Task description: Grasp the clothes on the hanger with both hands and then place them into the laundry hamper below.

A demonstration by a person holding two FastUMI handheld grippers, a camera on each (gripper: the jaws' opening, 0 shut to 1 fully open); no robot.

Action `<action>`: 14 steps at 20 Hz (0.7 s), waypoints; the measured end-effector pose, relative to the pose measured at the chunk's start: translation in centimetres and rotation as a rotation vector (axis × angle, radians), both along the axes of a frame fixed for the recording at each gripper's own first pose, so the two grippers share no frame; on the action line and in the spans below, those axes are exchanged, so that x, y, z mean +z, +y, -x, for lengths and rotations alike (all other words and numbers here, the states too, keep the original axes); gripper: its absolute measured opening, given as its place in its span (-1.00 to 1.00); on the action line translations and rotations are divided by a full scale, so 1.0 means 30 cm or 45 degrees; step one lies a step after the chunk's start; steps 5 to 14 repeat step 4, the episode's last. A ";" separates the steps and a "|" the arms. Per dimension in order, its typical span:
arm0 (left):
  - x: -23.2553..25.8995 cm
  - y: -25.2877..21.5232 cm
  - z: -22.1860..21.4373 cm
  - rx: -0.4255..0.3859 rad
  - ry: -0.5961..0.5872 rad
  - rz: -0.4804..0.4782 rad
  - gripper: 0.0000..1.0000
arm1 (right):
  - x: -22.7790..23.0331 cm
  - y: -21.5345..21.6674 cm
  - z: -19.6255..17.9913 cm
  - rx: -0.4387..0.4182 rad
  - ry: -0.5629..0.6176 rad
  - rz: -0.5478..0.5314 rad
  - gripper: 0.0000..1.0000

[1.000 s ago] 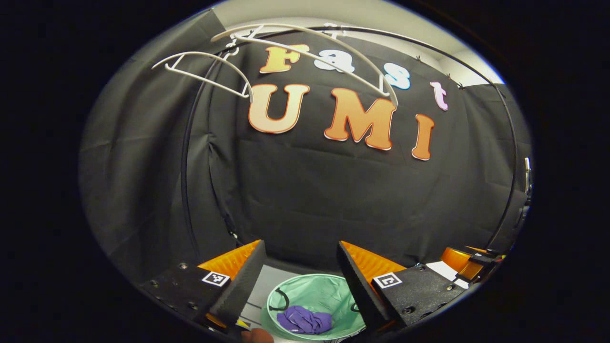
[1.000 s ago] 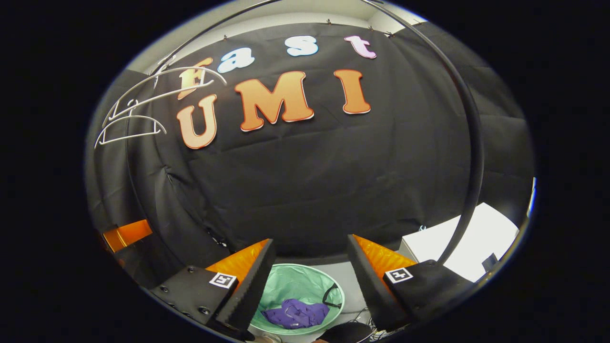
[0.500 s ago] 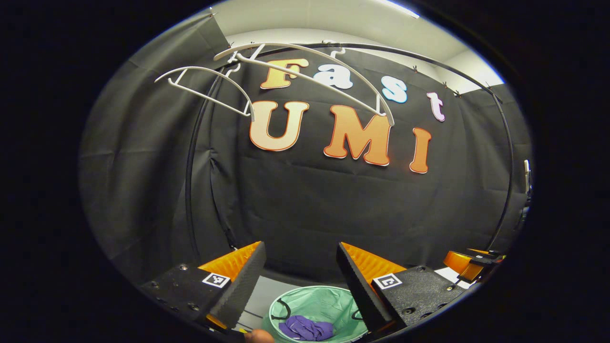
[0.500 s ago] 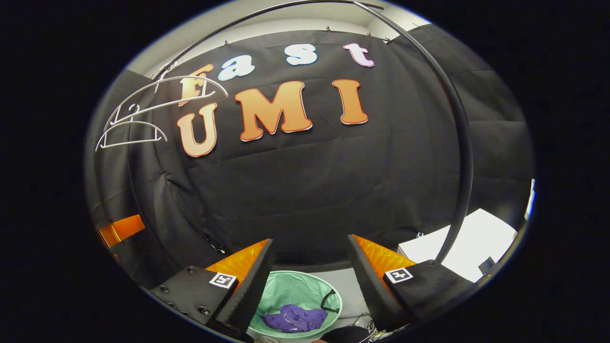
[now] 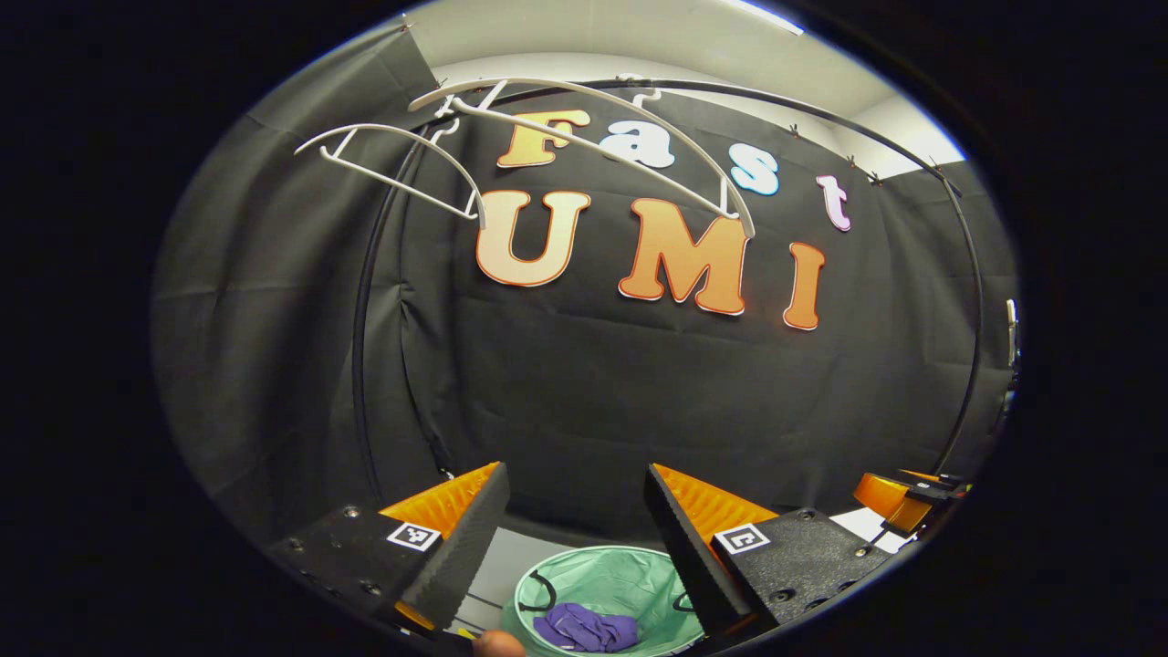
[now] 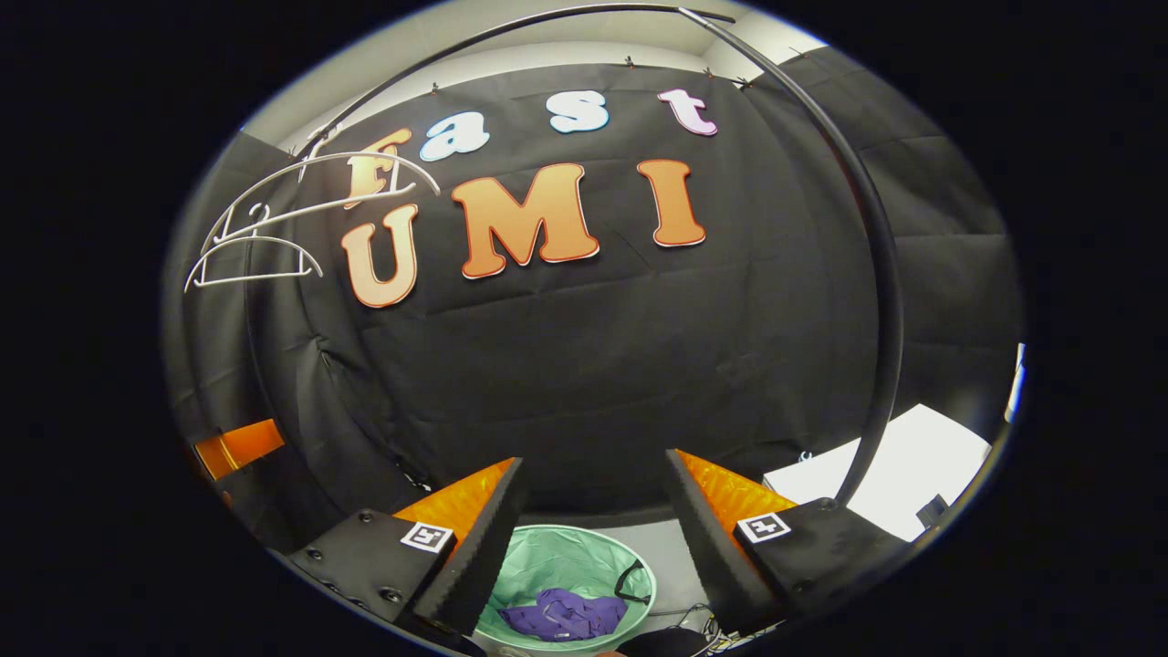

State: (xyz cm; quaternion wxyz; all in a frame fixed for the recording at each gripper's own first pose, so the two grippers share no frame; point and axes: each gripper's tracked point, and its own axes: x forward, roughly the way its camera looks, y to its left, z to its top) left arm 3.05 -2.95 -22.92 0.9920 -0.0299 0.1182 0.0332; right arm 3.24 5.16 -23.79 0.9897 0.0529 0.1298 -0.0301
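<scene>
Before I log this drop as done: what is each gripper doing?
Left gripper: open, holding nothing.
Right gripper: open, holding nothing.

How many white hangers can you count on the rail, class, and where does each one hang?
2. A smaller hanger hangs at the rail's left end; a larger hanger hangs just right of it, in front of the cloth wall. Both are bare. I cannot rule out another hidden behind them.

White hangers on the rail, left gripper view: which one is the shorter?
The far-left hanger is the shorter; the long hanger beside it sweeps much farther right along the rail. Both are bare.
</scene>
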 end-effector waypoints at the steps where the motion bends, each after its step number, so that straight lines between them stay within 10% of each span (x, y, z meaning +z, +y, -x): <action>1: -0.001 0.000 -0.001 0.000 0.004 0.001 0.89 | 0.001 -0.001 -0.003 -0.001 -0.003 0.004 0.95; 14: -0.005 0.000 -0.001 -0.007 0.014 0.002 0.89 | 0.002 -0.002 -0.001 -0.002 -0.010 0.006 0.95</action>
